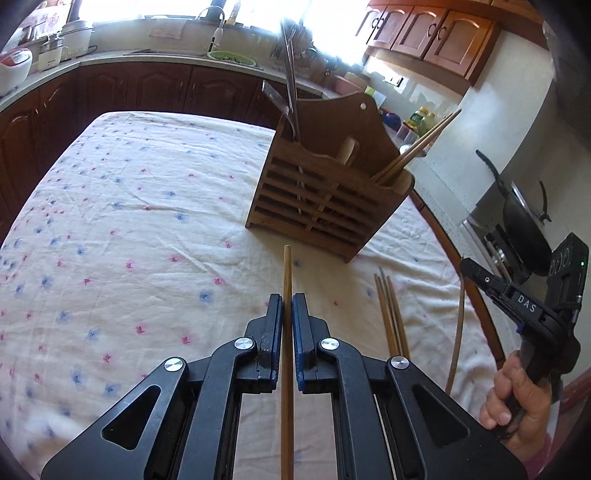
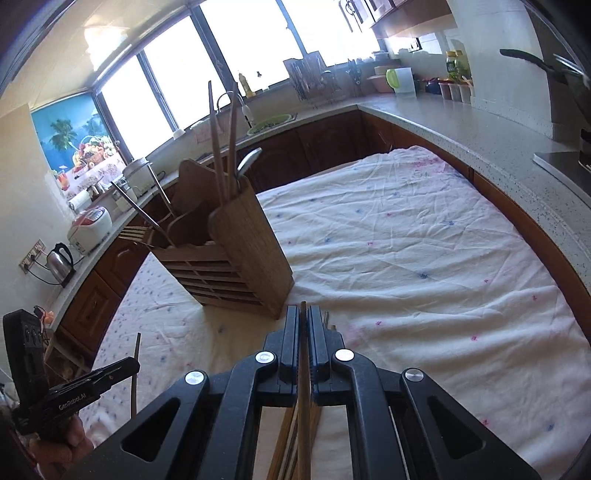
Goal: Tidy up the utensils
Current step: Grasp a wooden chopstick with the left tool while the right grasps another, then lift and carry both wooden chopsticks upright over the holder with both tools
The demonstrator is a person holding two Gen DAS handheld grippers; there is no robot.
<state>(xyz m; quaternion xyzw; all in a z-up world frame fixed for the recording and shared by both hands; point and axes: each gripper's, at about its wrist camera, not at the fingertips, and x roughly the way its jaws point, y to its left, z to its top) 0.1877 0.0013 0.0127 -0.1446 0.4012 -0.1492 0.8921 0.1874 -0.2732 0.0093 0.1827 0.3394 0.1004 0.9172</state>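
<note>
A slatted wooden utensil holder (image 1: 325, 199) stands on the flowered tablecloth (image 1: 129, 221); it also shows in the right wrist view (image 2: 236, 266). It holds chopsticks (image 1: 417, 147), a wooden handle and metal utensils (image 1: 290, 85). My left gripper (image 1: 287, 306) is shut on a wooden chopstick (image 1: 287, 273) that points toward the holder. My right gripper (image 2: 303, 317) is shut on another chopstick (image 2: 303, 369); from the left wrist view it shows at the right (image 1: 461, 264) with its chopstick hanging down. Several loose chopsticks (image 1: 389, 314) lie on the cloth between the grippers.
Kitchen counters with dark wooden cabinets (image 1: 147, 88) run behind and right of the table. A sink and tap (image 1: 218, 33), rice cooker (image 2: 90, 229), kettle (image 2: 61, 262), dish rack (image 2: 314, 81) and a wok (image 1: 524, 221) stand on them.
</note>
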